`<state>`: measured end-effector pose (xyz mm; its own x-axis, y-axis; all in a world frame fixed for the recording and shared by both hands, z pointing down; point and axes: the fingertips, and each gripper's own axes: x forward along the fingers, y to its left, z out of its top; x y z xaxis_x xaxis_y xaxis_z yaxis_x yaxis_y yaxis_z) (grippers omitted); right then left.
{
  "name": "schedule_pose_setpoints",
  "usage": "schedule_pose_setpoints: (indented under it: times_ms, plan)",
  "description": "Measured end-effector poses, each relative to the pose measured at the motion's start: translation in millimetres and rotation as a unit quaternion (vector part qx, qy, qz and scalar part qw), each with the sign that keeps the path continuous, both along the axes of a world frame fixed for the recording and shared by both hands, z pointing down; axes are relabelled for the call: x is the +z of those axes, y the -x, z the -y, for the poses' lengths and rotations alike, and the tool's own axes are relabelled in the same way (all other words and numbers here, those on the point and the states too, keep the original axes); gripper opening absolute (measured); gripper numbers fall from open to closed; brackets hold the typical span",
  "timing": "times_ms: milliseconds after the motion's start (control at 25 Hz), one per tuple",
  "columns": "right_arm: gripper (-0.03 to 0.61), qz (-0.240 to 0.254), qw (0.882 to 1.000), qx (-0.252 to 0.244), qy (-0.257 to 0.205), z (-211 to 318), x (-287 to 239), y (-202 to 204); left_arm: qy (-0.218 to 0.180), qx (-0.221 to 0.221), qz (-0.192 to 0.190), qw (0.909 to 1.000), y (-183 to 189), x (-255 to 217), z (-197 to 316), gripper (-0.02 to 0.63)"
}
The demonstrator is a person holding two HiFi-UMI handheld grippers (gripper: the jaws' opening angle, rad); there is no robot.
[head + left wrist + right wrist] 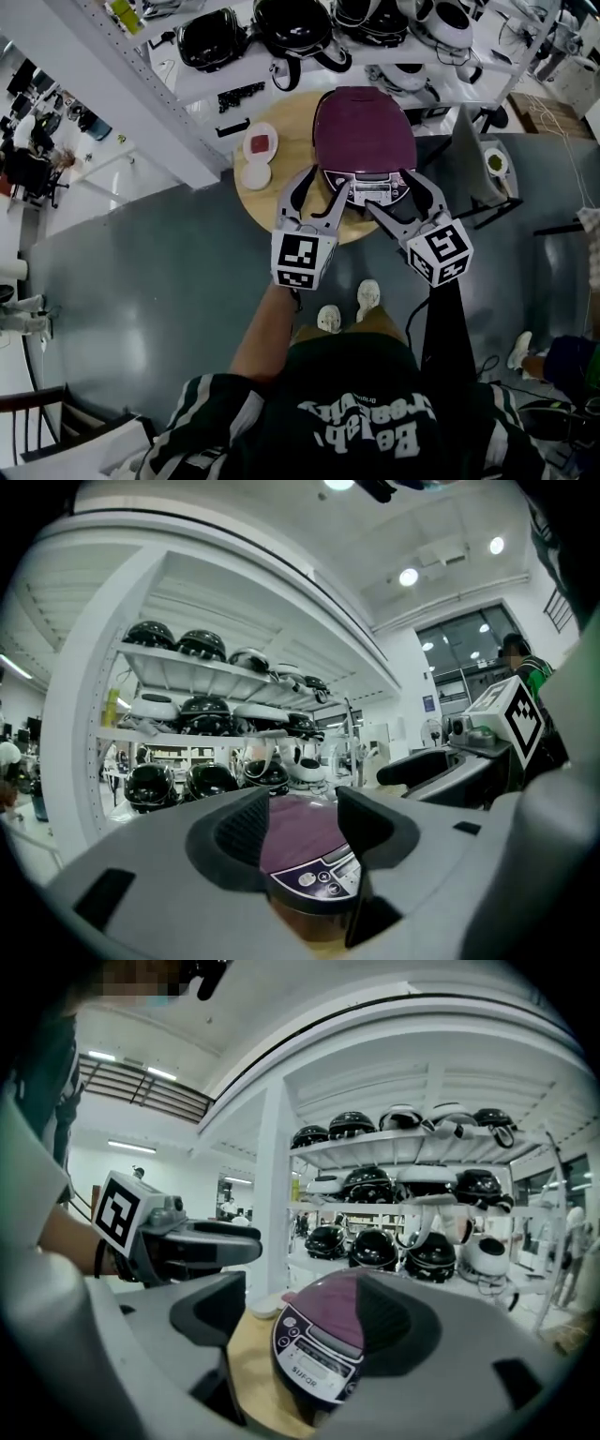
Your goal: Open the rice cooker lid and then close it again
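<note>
**Both claws open at the cooker's front**

Head view: the lid-down purple rice cooker (364, 131) sits on a round wooden surface (277, 199). The left claw (328, 180) and right claw (388, 189) are spread beside its control panel.
Left gripper view: the panel shows between parted jaws, print illegible.
Right gripper view: jaws apart; the panel reads roughly "SUPOR".

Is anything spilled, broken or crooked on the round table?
No, nothing stands out. The rice cooker sits upright on the table with its lid shut. A red-filled dish and a white disc lie flat beside it. No spill shows.
</note>
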<state>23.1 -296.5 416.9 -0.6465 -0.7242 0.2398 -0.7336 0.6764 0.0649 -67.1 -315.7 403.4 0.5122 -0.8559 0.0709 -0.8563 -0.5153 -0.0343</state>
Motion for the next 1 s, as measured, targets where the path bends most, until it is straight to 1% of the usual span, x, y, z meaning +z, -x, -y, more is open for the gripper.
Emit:
schedule_pose_setpoints:
  times_ms: [120,240,400,560,760,880,1000]
  plan:
    - [0.361,-0.017,1.000,-0.010,0.008,17.8,12.0,-3.2,0.011,-0.010,-0.003,0.9999,-3.2,7.4,14.7,0.227]
    - [0.301,-0.040,0.998,-0.017,0.035,34.0,30.3,-4.9,0.011,-0.015,0.002,0.9998,-8.3,11.3,25.5,0.227]
    - [0.308,-0.062,0.994,-0.034,0.079,44.1,51.5,-3.3,0.008,-0.013,0.010,0.9998,-14.8,14.1,32.3,0.222]
    - [0.293,-0.088,0.987,-0.052,0.124,44.9,76.1,-1.5,-0.006,-0.020,0.005,0.9998,-18.8,11.7,36.5,0.212]
    - [0.296,-0.100,0.981,-0.071,0.150,48.3,93.0,6.0,-0.011,-0.020,0.007,0.9997,-20.5,10.3,42.9,0.204]
    - [0.298,-0.110,0.977,-0.085,0.165,48.5,100.7,12.9,-0.014,-0.019,-0.005,0.9997,-19.2,6.2,45.1,0.200]
    - [0.298,-0.122,0.973,-0.088,0.176,48.2,107.2,15.4,-0.024,-0.018,-0.018,0.9994,-18.2,1.0,43.8,0.189]
